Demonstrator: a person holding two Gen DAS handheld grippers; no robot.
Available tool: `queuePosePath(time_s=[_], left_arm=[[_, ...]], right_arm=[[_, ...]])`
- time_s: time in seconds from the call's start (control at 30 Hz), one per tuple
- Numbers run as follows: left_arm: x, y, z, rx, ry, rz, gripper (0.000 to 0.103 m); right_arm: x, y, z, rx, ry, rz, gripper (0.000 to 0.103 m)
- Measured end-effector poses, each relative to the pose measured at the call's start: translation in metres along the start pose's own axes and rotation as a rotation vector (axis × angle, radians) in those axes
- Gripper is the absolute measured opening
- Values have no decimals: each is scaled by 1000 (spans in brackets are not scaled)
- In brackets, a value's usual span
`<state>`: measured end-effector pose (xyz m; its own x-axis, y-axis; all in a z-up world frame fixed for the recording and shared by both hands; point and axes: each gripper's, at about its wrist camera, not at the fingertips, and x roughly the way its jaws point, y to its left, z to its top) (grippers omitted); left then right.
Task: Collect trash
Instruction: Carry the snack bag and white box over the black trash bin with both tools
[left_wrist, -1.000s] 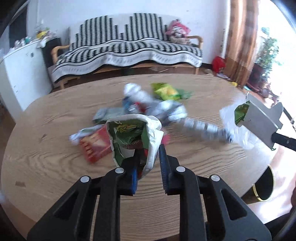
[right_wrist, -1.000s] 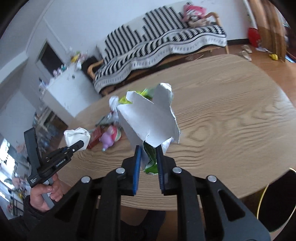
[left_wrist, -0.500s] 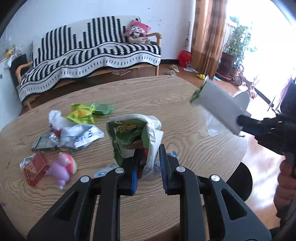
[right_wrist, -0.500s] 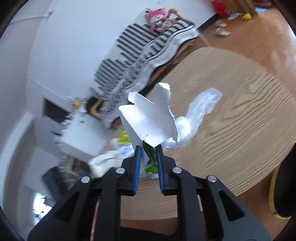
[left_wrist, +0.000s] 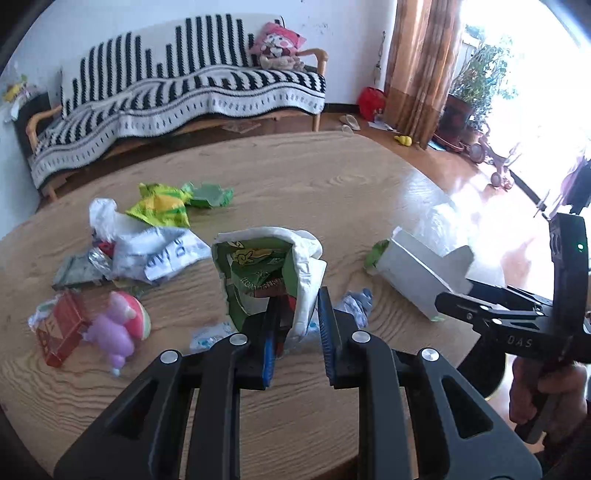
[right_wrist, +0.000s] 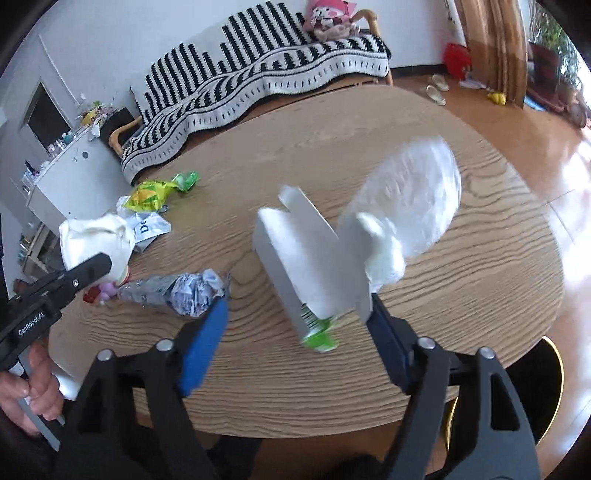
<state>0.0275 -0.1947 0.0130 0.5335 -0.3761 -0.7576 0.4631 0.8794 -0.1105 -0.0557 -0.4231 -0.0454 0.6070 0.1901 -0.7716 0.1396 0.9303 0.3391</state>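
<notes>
My left gripper is shut on a crumpled green-and-white snack bag, held above the wooden table; the bag also shows in the right wrist view. My right gripper has its jaws wide open. A white carton with a green end lies between them, blurred, touching only the right finger. The same carton shows in the left wrist view. A clear plastic bag lies behind it.
Loose trash lies on the table: a yellow-green wrapper, a white printed pouch, a red box, a pink toy, a crumpled silver wrapper. A black bin with a yellow rim stands below the table's right edge. A striped sofa is behind.
My right gripper has opened from shut on the white carton, and the carton has dropped low between the jaws. The left gripper still holds the snack bag and has turned slightly.
</notes>
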Motion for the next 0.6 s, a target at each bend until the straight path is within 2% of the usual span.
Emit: queuePosePath(time_s=[0.07, 0.17, 0.23, 0.37, 0.5, 0.57, 0.6], left_arm=[[-1, -2, -1, 15, 0, -14, 20], [-3, -5, -3, 39, -10, -24, 20], [-5, -4, -3, 41, -17, -34, 20], [-5, -2, -4, 51, -8, -48, 20], [-5, 5, -7, 45, 4, -49, 20], [-5, 9, -8, 38, 8, -53, 20], [-6, 10, -8, 35, 8, -56, 20]], right_arm=[[-4, 1, 2, -4, -21, -1, 74], [-7, 11, 7, -84, -22, -154, 75], [-12, 23, 6, -151, -46, -172, 75], [11, 50, 11, -275, -18, -205, 73], [47, 66, 12, -340, 62, -231, 61], [60, 67, 12, -343, 84, -252, 50], [65, 69, 13, -337, 89, -257, 39]])
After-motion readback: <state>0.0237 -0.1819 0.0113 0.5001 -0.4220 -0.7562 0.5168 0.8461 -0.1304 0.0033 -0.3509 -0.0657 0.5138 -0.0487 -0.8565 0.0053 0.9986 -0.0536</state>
